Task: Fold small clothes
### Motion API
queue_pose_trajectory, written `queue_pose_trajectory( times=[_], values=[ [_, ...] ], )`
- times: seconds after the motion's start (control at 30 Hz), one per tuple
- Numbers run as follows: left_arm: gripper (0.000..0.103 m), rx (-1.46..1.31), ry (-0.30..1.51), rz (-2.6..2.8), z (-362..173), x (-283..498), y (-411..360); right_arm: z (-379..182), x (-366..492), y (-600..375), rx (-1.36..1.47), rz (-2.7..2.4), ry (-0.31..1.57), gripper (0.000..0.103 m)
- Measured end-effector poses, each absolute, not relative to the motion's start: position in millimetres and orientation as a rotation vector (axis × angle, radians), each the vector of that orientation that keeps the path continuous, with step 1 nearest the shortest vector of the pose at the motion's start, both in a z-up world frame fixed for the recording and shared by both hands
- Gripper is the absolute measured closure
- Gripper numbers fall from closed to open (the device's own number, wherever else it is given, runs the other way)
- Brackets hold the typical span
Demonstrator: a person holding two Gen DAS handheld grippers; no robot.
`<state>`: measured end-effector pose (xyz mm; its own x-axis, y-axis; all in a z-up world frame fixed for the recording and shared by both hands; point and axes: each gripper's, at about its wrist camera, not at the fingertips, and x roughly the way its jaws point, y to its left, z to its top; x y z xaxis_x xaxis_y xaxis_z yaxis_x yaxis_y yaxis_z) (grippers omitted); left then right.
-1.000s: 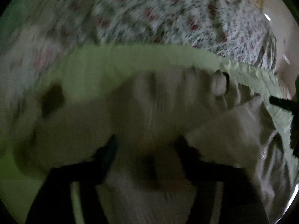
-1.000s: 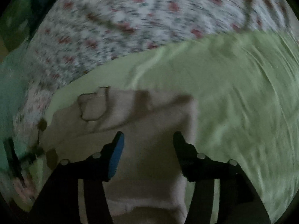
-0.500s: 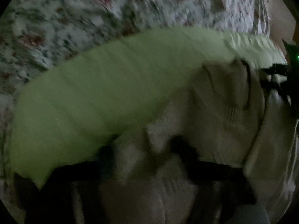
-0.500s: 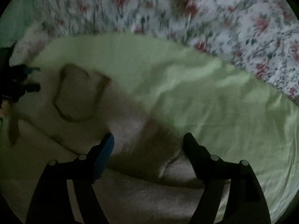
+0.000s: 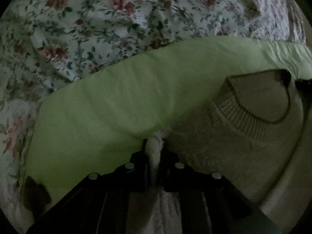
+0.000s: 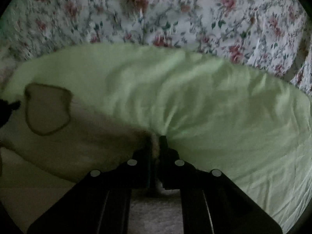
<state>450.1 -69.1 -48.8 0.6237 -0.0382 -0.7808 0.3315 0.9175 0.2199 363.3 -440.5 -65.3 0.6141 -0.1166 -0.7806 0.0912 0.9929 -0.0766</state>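
Note:
A small beige knit sweater [image 5: 224,146] with a ribbed round collar [image 5: 251,120] lies on a light green cloth [image 5: 117,101]. My left gripper [image 5: 155,146] is shut on the sweater's left shoulder edge, fabric pinched between the fingers. In the right wrist view the sweater [image 6: 87,136] spreads to the left, its neck opening [image 6: 46,109] at far left. My right gripper [image 6: 155,144] is shut on the sweater's right shoulder edge. The tip of the other gripper [image 6: 9,105] shows at the left border.
The green cloth [image 6: 214,107] lies over a floral bedspread [image 5: 97,19], also in the right wrist view [image 6: 175,9]. A dark patch [image 5: 37,195] sits at the cloth's lower left corner. The scene is dim.
Both grippers went from open over the sweater to shut on its shoulder edges. The views swung outward, so more green cloth and bedspread show.

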Motion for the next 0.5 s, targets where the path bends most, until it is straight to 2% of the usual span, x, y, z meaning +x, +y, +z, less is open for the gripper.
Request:
queue_pose_trajectory(
  times=[0.03, 0.07, 0.1, 0.13, 0.17, 0.4, 0.43, 0.47, 0.5],
  values=[
    [0.085, 0.328, 0.886, -0.232, -41.5, 447.7, -64.5, -59.5, 361.1, -438.9, -0.017, -0.121, 0.892, 0.086],
    [0.073, 0.302, 0.896, -0.239, -35.5, 444.9, -58.9, -53.9, 359.3, -438.1, 0.013, -0.112, 0.888, 0.071],
    [0.065, 0.286, 0.901, -0.224, -28.2, 438.6, -51.3, -46.0, 356.4, -435.7, 0.047, -0.105, 0.889, 0.062],
    [0.05, 0.282, 0.891, -0.204, -22.9, 431.3, -49.5, -37.9, 350.6, -434.5, 0.071, -0.097, 0.879, 0.049],
    [0.038, 0.271, 0.877, -0.191, -17.4, 420.9, -44.0, -26.2, 339.7, -431.6, 0.097, -0.077, 0.852, 0.045],
    [0.032, 0.222, 0.826, -0.085, 8.0, 337.4, 18.9, 0.6, 266.1, -396.0, 0.242, 0.093, 0.835, 0.043],
    [0.027, 0.211, 0.817, -0.072, 12.0, 334.0, 29.7, -1.0, 253.0, -389.2, 0.261, 0.123, 0.848, 0.042],
    [0.019, 0.199, 0.808, -0.055, 14.3, 326.3, 40.4, -4.5, 243.0, -380.0, 0.275, 0.147, 0.856, 0.041],
    [0.016, 0.187, 0.791, -0.017, 19.1, 322.7, 56.6, -11.0, 231.8, -373.6, 0.297, 0.174, 0.865, 0.041]
  ],
)
